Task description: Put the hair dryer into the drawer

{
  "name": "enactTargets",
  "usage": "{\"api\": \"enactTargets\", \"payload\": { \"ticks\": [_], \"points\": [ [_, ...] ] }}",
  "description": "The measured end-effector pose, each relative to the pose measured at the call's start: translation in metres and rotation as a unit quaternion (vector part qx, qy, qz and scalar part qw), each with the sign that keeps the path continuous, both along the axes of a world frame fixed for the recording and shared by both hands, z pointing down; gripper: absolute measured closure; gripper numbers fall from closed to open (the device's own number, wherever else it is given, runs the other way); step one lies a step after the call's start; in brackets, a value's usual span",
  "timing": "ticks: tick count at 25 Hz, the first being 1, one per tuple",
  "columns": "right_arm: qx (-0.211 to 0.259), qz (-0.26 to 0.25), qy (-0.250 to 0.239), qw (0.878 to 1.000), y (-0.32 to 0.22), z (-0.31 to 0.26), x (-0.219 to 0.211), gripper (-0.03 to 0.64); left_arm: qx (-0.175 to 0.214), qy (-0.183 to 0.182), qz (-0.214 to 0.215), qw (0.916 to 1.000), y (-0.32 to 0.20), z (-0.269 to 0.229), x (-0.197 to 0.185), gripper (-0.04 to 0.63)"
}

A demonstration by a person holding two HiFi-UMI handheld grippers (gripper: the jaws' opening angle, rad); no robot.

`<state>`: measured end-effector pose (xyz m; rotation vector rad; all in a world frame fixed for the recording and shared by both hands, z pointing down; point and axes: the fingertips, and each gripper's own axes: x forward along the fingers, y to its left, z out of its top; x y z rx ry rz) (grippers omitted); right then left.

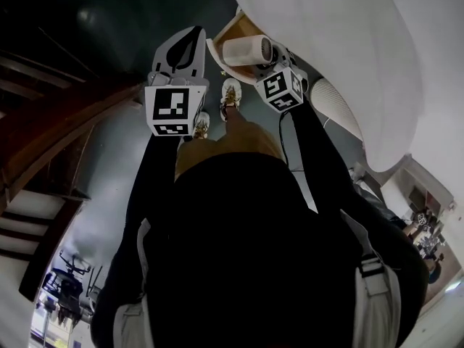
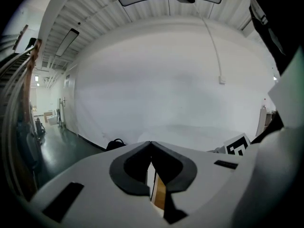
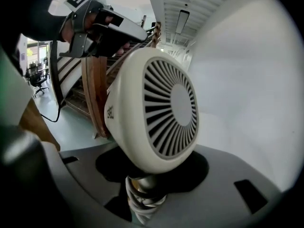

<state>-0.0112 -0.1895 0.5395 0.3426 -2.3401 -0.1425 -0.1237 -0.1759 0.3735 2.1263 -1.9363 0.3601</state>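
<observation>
In the head view the white hair dryer (image 1: pixel 246 51) hangs over the open wooden drawer (image 1: pixel 243 26), which sticks out from under a white curved top. My right gripper (image 1: pixel 270 65) is shut on its handle. The right gripper view shows the dryer's round grille (image 3: pixel 168 108) facing the camera, with the handle and its wrapped cord (image 3: pixel 142 194) clamped between the jaws of the right gripper (image 3: pixel 145 184). Left of the drawer, my left gripper (image 1: pixel 192 36) is shut and empty. In its own view the left gripper (image 2: pixel 151 144) has its tips together, with a sliver of wood behind them.
A big white curved surface (image 1: pixel 326 42) fills the upper right above the drawer. Dark floor (image 1: pixel 109 20) lies to the left, with wooden stairs (image 1: pixel 43 122) beyond. The person's shoes (image 1: pixel 230 93) stand by the drawer. A white ribbed object (image 1: pixel 335 104) sits at the right.
</observation>
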Motion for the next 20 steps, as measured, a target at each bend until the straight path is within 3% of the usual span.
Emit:
{"api": "enactTargets", "payload": {
  "ticks": [13,20],
  "points": [
    [-0.021,-0.021,0.073,0.997,-0.014,0.072,0.002,0.411,-0.009,-0.007,-0.045,0.9989,-0.009,0.02,-0.026,0.58],
    [0.002,-0.049,0.1,0.994,-0.01,0.089,-0.004,0.41,-0.01,0.004,-0.049,0.9988,-0.017,0.03,-0.024,0.58]
  ]
}}
